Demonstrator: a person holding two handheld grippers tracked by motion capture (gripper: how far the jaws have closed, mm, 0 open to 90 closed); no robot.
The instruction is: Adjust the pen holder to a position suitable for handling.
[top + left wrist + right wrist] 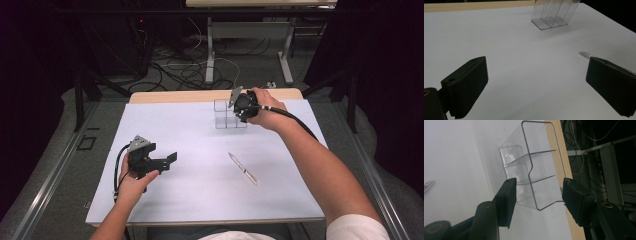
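A clear plastic organizer [226, 118] with open compartments stands at the far side of the white table [200, 145]. My right gripper [241, 111] is at its right end. In the right gripper view the organizer [531, 162] sits between the two black pads of that gripper [539, 182], and both pads touch its side walls. A clear pen [243, 169] lies on the table at centre right. My left gripper [170, 162] rests low at the near left, open and empty. In the left gripper view, past this gripper [536, 82], are the pen tip [584, 53] and the organizer [552, 15].
The table's wooden far edge [175, 96] runs just behind the organizer. Beyond it are cables on the floor [180, 70] and the legs of another table [210, 50]. Dark frame posts stand on both sides.
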